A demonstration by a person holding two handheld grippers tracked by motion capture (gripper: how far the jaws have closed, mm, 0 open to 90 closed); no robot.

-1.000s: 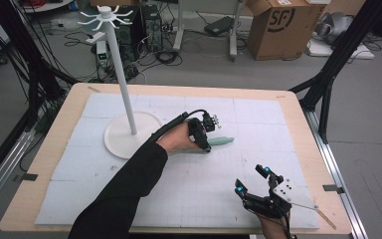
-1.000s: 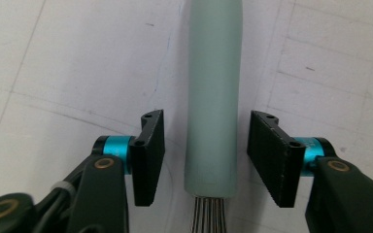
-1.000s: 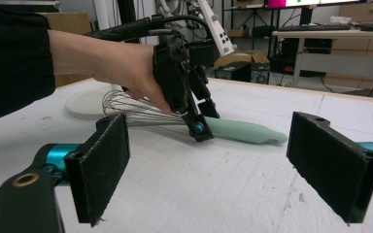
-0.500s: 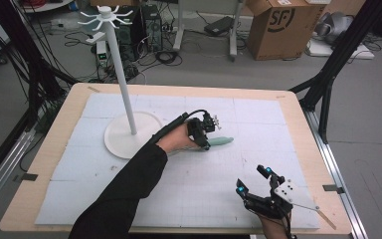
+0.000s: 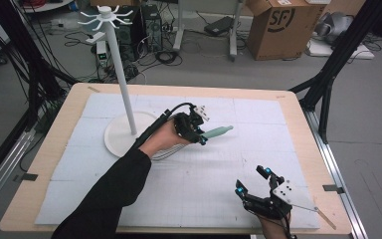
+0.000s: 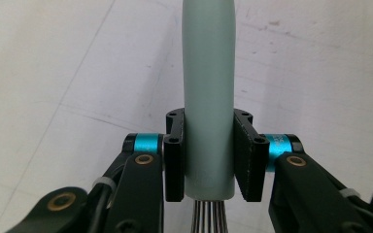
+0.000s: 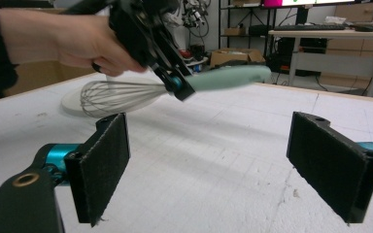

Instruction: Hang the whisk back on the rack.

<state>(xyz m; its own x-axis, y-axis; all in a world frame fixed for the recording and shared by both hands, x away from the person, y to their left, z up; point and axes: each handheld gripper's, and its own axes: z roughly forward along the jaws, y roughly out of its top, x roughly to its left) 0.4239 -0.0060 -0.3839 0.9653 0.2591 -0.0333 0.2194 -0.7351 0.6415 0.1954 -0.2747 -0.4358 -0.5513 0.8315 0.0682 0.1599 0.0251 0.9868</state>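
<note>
A whisk with a pale green handle (image 5: 220, 132) and steel wires (image 7: 121, 97) hangs a little above the white mat. My left gripper (image 5: 199, 135) is shut on it. In the left gripper view both pads (image 6: 174, 160) press the handle (image 6: 209, 73) near its wire end. The handle points right and slightly up, and the wires run back under the hand. The right gripper view shows the left gripper (image 7: 175, 82) with the whisk in mid-air, casting a shadow on the mat. My right gripper (image 5: 251, 180) rests near the table's front right, open, with nothing between its pads (image 7: 104, 160).
A white stand (image 5: 122, 74) with hooks at its top rises from a round base (image 5: 114, 139) just left of the left hand. The white gridded mat (image 5: 258, 119) covers most of the wooden table (image 5: 308, 129). Boxes, cables and frame legs lie beyond the table.
The left hand has risen a little and shifted, lifting the whisk off the mat where its handle lay before. The right gripper has stayed where it was.
</note>
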